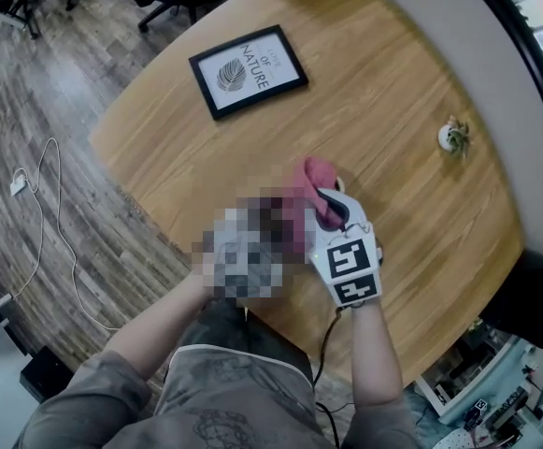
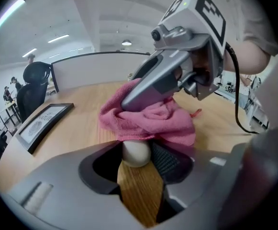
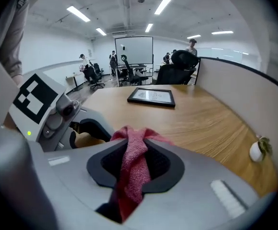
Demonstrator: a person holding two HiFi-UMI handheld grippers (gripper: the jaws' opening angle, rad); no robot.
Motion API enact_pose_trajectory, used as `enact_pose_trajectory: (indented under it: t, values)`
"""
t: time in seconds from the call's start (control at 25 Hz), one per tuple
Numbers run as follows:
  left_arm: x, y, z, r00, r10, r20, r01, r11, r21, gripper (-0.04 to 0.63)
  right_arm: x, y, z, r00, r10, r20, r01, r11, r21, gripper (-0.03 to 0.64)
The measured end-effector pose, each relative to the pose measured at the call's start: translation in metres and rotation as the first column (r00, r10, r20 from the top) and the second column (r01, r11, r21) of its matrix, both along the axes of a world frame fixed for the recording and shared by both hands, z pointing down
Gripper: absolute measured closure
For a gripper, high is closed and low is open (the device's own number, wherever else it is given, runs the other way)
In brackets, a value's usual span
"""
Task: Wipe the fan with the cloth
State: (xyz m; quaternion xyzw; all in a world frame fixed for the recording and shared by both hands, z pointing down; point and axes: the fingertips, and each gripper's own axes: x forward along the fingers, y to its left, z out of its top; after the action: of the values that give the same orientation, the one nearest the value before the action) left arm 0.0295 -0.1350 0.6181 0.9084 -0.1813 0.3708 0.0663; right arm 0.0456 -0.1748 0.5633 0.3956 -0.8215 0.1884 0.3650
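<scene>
A pink cloth lies bunched over the fan near the table's front edge. My right gripper is shut on the cloth, a fold pinched between its dark pads. In the left gripper view the cloth covers the fan's top, and only a cream rounded part of the fan shows. My left gripper is shut on that cream part. The right gripper presses into the cloth from above. In the head view a blurred patch hides the left gripper.
A framed leaf print lies at the far side of the round wooden table. A small potted plant stands by the curved partition on the right. A white cable trails over the floor on the left.
</scene>
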Motion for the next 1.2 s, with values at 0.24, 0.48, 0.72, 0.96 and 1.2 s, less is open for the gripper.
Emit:
enact_pose_trajectory:
  t: [0.24, 0.48, 0.72, 0.96, 1.2]
  values:
    - [0.000, 0.001, 0.000, 1.000, -0.001, -0.003, 0.001, 1.000, -0.008, 0.405, 0.063, -0.022, -0.007, 0.974, 0.223, -0.051, -0.219, 0.973, 0.072, 0.538]
    - [0.002, 0.002, -0.001, 1.000, 0.002, -0.002, -0.002, 1.000, -0.014, 0.405, 0.104, -0.023, 0.000, 0.907, 0.404, -0.122, -0.392, 0.913, 0.108, 0.541]
    - [0.002, 0.001, -0.001, 1.000, 0.001, 0.000, -0.001, 1.000, -0.014, 0.405, 0.056, -0.029, -0.008, 0.952, 0.297, -0.079, -0.282, 0.946, 0.159, 0.541]
    - [0.000, 0.000, 0.000, 1.000, 0.004, 0.000, -0.004, 1.000, -0.031, 0.405, -0.001, 0.002, -0.001, 0.990, 0.142, 0.014, -0.143, 0.989, 0.025, 0.541]
    - [0.000, 0.001, 0.002, 1.000, 0.010, 0.008, -0.010, 1.000, -0.026, 0.403, -0.035, 0.044, 0.007, 0.994, 0.026, 0.109, -0.013, 0.992, -0.124, 0.541]
